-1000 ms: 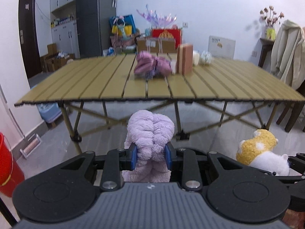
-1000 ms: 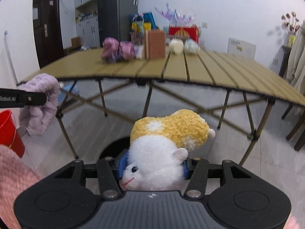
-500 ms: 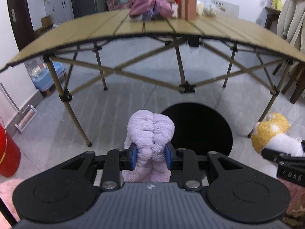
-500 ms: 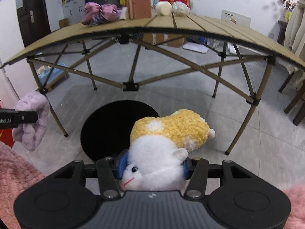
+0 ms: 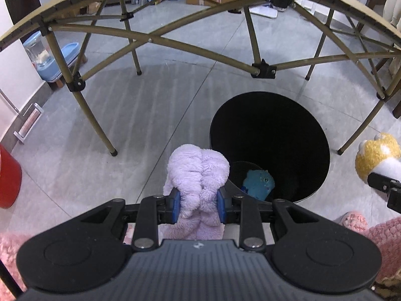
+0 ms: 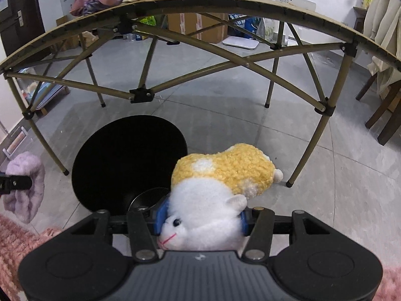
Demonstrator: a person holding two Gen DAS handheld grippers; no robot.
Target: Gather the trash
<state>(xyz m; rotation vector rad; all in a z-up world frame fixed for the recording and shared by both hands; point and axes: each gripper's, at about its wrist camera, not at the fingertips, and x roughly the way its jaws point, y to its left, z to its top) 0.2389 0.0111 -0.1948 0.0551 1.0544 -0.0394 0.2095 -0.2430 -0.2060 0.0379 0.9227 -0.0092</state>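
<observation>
Where bin (image 5: 270, 115) gapes, blue toy (image 5: 258, 181) inside

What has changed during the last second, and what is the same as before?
Both grippers came down from table height and now tilt toward the black bin on the floor. A blue item now shows inside it. Unchanged: the left gripper still clamps the purple plush, the right gripper the yellow-and-white plush.
</observation>
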